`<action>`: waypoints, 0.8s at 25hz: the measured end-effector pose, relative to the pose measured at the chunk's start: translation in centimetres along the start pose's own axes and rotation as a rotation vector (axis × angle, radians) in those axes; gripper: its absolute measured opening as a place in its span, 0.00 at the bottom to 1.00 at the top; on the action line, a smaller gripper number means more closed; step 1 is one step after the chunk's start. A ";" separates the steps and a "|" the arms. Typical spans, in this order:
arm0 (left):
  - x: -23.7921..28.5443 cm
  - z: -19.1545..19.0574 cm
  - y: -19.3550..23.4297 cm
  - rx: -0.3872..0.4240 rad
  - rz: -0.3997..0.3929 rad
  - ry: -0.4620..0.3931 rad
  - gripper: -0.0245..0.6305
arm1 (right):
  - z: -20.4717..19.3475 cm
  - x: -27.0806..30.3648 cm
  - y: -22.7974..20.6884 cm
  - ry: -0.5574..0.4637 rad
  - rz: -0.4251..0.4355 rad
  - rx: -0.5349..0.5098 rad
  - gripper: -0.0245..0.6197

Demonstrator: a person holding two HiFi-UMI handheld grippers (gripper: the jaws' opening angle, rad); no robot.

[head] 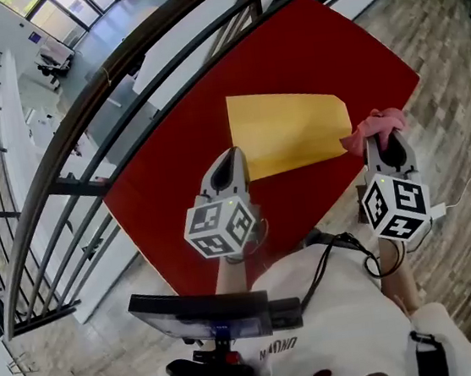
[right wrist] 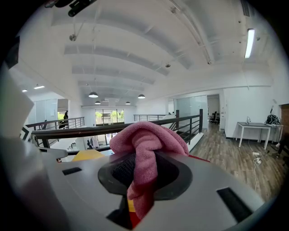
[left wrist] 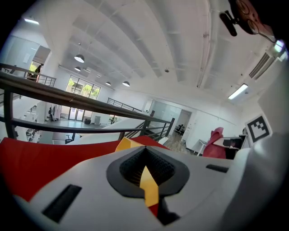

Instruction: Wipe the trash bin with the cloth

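Bin: red trash bin [head: 288, 57], yellow panel [head: 288, 130] on its top, stood directly ahead of both grippers.
Cloth: pink cloth [head: 375, 127] was bunched above the bin's near right edge, with no contact visible.
Right: right gripper [head: 384, 146] was clenched on the cloth.
Left: left gripper [head: 232, 162] had its jaws together and empty, over the bin's near side beside the yellow panel.
Progress: wiping looked unstarted (no wipe marks to judge by); top and sides probably remained.
Surroundings: dark railing [head: 120, 78] ran just behind the bin; wood floor [head: 448, 46] lay to its right.
Obstacles: nothing lay on the bin; the railing likely crowded its far side.
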State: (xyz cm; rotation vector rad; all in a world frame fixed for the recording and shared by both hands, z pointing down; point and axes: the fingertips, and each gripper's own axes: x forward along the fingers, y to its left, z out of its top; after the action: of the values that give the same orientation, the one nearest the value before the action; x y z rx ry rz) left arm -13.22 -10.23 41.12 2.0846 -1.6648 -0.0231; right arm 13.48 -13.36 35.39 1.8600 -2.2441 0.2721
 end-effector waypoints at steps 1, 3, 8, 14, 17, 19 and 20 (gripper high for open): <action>-0.1 0.0 0.0 0.000 -0.001 -0.004 0.04 | 0.0 0.0 0.1 0.002 0.003 -0.004 0.18; -0.3 0.1 0.0 -0.010 -0.018 -0.011 0.04 | 0.0 -0.1 0.6 0.004 0.019 -0.014 0.18; -0.8 0.8 1.0 -0.084 -0.082 -0.039 0.04 | 0.1 0.4 4.8 0.028 0.155 -0.013 0.18; -0.5 -2.2 2.7 -0.119 -0.185 0.065 0.21 | -0.4 2.1 14.8 0.077 0.434 -0.099 0.18; -0.6 -5.2 2.7 -0.087 -0.276 0.158 0.27 | -1.3 3.4 18.7 0.107 0.514 -0.154 0.18; -0.7 -6.8 2.2 -0.069 -0.348 0.205 0.28 | -1.8 4.0 20.5 0.129 0.548 -0.185 0.18; -0.6 -7.3 1.9 -0.066 -0.380 0.217 0.29 | -2.1 4.3 21.2 0.140 0.562 -0.201 0.18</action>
State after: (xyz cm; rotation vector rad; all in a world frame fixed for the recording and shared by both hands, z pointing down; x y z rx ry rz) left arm -12.91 -7.43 48.12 2.2332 -1.1134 0.0252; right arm -8.07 -12.88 38.48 1.0515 -2.5368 0.2415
